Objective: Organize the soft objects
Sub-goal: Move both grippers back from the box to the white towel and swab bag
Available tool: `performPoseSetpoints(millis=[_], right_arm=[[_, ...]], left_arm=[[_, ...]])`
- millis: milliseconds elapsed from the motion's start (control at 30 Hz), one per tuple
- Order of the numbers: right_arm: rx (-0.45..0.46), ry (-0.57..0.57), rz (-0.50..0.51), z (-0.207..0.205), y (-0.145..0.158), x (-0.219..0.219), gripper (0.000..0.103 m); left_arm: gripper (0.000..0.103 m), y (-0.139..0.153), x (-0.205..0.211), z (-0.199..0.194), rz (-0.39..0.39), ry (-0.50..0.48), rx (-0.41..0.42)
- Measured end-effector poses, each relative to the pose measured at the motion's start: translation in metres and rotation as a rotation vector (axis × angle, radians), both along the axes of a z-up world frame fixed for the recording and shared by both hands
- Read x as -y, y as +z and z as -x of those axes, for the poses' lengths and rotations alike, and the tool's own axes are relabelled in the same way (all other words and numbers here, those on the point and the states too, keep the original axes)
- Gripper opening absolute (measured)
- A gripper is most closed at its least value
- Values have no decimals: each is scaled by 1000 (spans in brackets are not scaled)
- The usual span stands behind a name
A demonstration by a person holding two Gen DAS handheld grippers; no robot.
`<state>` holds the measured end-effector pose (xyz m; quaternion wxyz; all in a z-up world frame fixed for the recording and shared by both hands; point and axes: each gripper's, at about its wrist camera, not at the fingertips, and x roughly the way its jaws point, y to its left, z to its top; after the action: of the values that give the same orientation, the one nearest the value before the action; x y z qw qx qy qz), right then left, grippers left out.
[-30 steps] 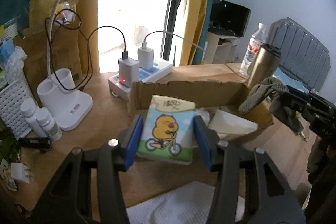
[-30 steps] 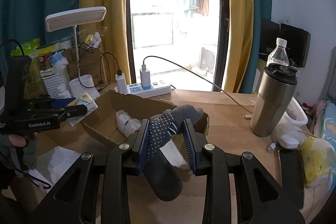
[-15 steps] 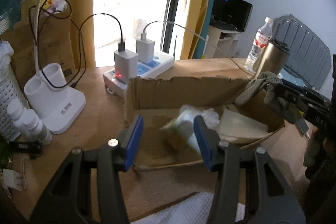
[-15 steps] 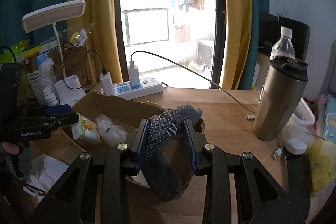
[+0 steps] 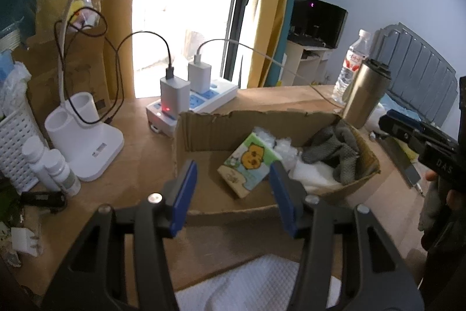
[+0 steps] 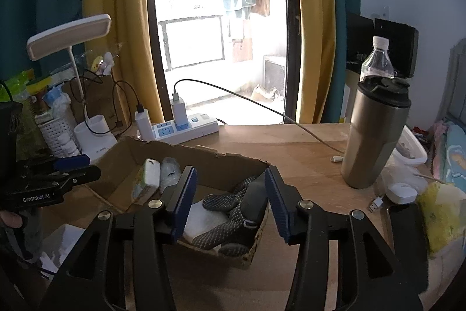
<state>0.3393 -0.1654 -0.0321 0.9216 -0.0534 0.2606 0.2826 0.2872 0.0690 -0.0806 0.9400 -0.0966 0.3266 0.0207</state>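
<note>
Reading "GenRobot.AI" on the left hand-held gripper (image 6: 58, 174) beside the cardboard box (image 6: 186, 156).

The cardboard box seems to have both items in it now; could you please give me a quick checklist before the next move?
1. Tissue pack inside the cardboard box, clear of the left gripper: ok.
2. Dotted glove in the box, free of the right gripper, whose jaws have just been opening: ok.
3. Both grippers empty: ok.
4. White cloth in front of the box, not yet packed: not ok.
5. Steel tumbler upright, apart from the box: ok.
</note>
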Motion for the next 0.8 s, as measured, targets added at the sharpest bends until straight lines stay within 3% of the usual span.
performPoseSetpoints(millis=[433, 467, 500, 567, 800], right_arm=[[9, 1, -27, 45, 18, 11, 52], [9, 3, -27, 49, 19, 11, 52], [10, 5, -24, 52, 20, 11, 52], [13, 8, -16, 58, 21, 9, 52], [23, 10, -6, 76, 27, 8, 55]], left_arm=[[55, 27, 15, 40, -37, -13, 62], [56, 28, 15, 43, -39, -14, 67], [66, 30, 17, 46, -40, -15, 73], [75, 34, 17, 52, -31, -15, 90], [75, 44, 19, 71, -29, -18, 120]])
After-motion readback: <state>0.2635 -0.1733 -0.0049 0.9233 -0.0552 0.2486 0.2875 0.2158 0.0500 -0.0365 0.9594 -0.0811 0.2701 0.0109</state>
